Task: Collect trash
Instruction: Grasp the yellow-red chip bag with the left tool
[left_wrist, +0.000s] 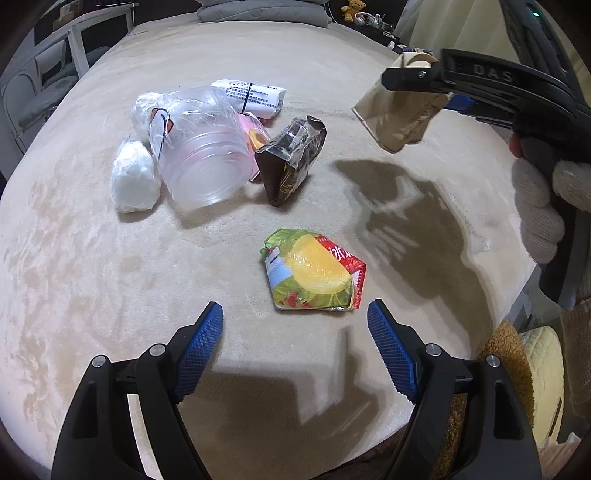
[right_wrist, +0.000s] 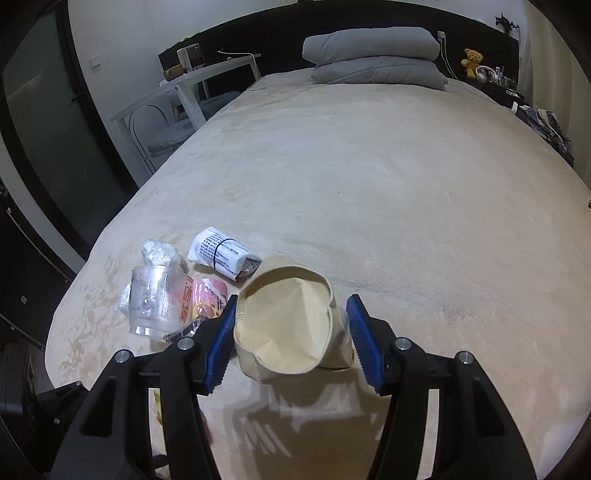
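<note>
A: Left wrist view. Your left tool (left_wrist: 295, 347) hangs with its jaws apart and nothing between them, just short of the crumpled green-and-yellow snack wrapper (left_wrist: 314, 271) on the bed (left_wrist: 74, 277). Further off lie a brown packet (left_wrist: 291, 158), a clear plastic cup (left_wrist: 203, 162), two white wads (left_wrist: 135, 181) and a printed white packet (left_wrist: 251, 96).

B: And the risk there?

A: The wrapper is thin and lies flat on plush fabric; you could pinch the blanket with it, or the foil could slip out.

B: Right wrist view?

A: Your right tool (right_wrist: 291, 332) is clamped on the tan paper bag (right_wrist: 288, 317), held clear of the bed, mouth toward the camera. A squeeze this hard may collapse the mouth, so trash dropped in could miss.

B: What stays unclear?

A: The bag's inside is hidden in the left view, the green wrapper is out of the right view, and the pink wrapper (right_wrist: 203, 299) is half covered by the cup.
</note>
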